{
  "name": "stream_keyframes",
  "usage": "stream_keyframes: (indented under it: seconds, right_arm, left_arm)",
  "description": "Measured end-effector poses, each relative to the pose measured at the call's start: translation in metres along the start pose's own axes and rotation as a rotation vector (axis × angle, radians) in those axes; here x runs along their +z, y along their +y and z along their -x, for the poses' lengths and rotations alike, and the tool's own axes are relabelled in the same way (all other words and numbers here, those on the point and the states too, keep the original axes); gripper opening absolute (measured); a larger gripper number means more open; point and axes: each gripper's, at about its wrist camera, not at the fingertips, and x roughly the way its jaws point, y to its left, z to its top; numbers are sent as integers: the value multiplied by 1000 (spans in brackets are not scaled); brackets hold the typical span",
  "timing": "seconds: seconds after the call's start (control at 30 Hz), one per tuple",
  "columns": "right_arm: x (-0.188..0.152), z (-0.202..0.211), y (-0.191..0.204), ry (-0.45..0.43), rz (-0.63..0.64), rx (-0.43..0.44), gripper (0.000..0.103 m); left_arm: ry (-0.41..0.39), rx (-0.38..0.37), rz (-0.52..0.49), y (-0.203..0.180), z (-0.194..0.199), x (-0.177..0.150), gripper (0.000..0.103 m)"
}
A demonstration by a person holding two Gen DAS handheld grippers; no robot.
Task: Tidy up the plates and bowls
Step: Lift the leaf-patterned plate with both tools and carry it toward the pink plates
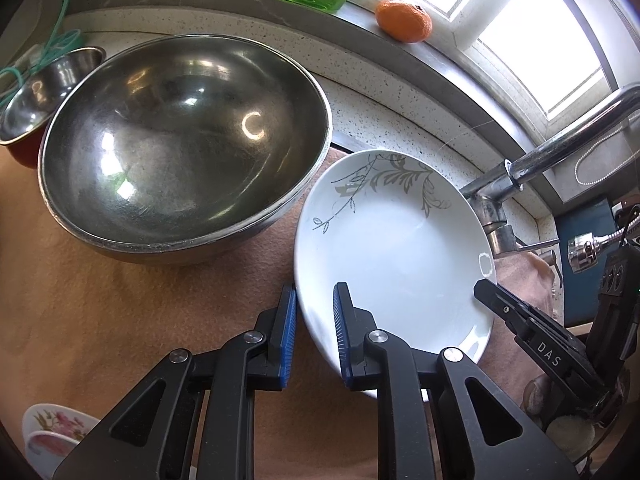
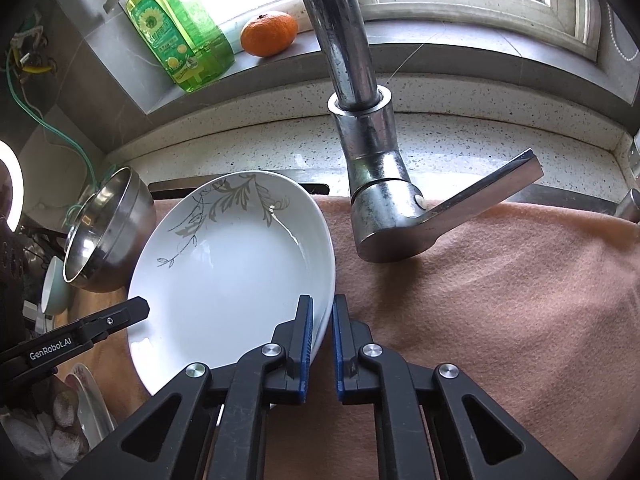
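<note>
I hold the plate by opposite rims: my left gripper is clamped on its left edge and my right gripper on its right edge. The plate sits tilted over the cloth, beside the steel bowl and in front of the tap.

left hand-held gripper pitched steeply downward, jaws clamped, right hand-held gripper likewise

Two steel bowls: large one, small one. One white leaf-pattern plate. One floral dish. One pale cup. One orange. One green soap bottle. One tap. Two grippers: left, right.
</note>
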Motion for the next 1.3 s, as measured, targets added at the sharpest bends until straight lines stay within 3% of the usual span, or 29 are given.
stream_keyframes:
  seconds: [0.63, 1.3]
  right_arm:
    - [-8, 14, 3, -25, -20, -13, 8]
    - [-44, 44, 15, -55, -65, -23, 8]
  left_arm:
    - [0, -11, -62, -5, 12, -10, 16]
    - [-15, -55, -129, 3, 49, -39, 16]
